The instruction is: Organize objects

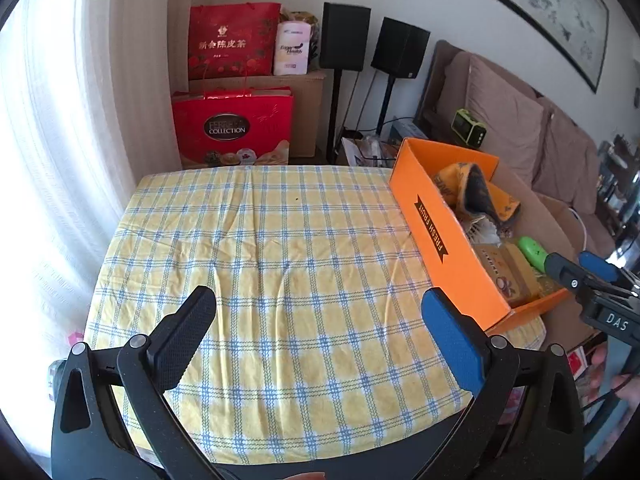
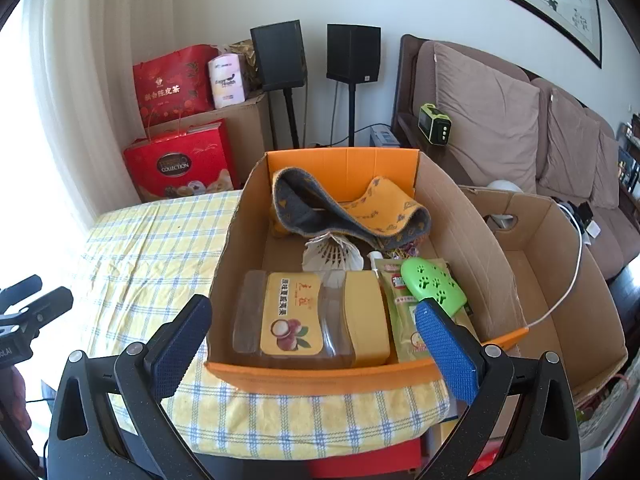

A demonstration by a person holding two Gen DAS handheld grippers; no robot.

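Right wrist view: the right gripper (image 2: 312,322) hangs with its ribbed blue pads spread wide and nothing between them, above the near end of an orange corrugated cardboard box (image 2: 320,376) that sits on the tabletop's right edge, on a yellow-and-blue checked cloth (image 2: 140,248). Inside lie a clear plastic jar (image 2: 308,318) on its side with a yellow lid and fruit label, a feathered shuttlecock (image 2: 332,254), a green oval case with paw-shaped holes (image 2: 434,286), a flat green packet (image 2: 404,312) and a folded grey-and-orange woven cloth (image 2: 352,210). Something small sits behind the shuttlecock, perhaps a bottle cap. The left gripper (image 1: 316,320), one pad black and one blue, is likewise apart and empty above bare wrinkled cloth.
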